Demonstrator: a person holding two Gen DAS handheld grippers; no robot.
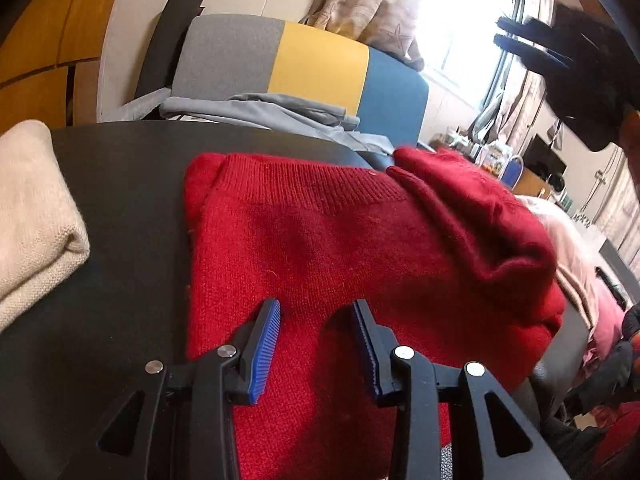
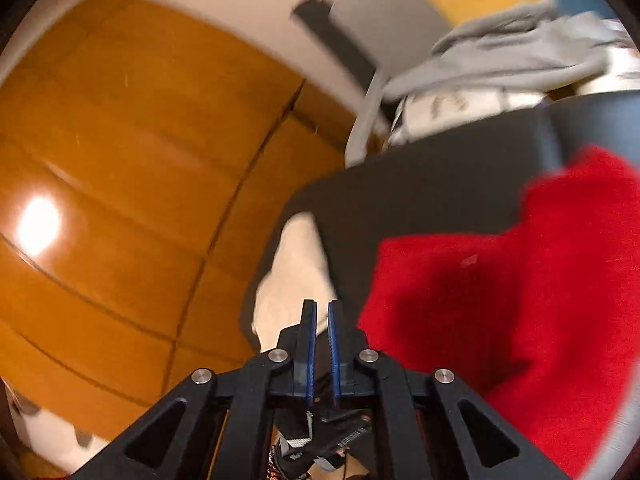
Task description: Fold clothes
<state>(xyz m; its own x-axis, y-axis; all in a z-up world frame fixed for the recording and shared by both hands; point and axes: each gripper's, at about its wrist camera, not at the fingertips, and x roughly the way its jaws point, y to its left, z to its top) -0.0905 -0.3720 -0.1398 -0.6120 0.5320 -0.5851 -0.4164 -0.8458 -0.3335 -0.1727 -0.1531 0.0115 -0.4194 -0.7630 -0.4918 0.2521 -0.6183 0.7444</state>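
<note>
A red knitted sweater [image 1: 340, 240] lies on the black table [image 1: 128, 184], its ribbed hem toward the far edge and a bunched fold on its right side. My left gripper [image 1: 317, 304] hovers low over the sweater's near part, open, with nothing between its blue pads. High at the upper right of the left wrist view my right gripper [image 1: 500, 32] hangs in the air. In the blurred right wrist view the right gripper [image 2: 322, 303] is shut and empty, with the red sweater [image 2: 500, 300] to its right.
A folded cream knit [image 1: 32, 216] sits on the table's left end, seen past the right gripper as cream knit [image 2: 296, 272]. Grey clothes [image 1: 260, 110] lie on the grey, yellow and blue sofa [image 1: 320, 64] behind the table. A pink garment [image 1: 580, 268] lies at the right.
</note>
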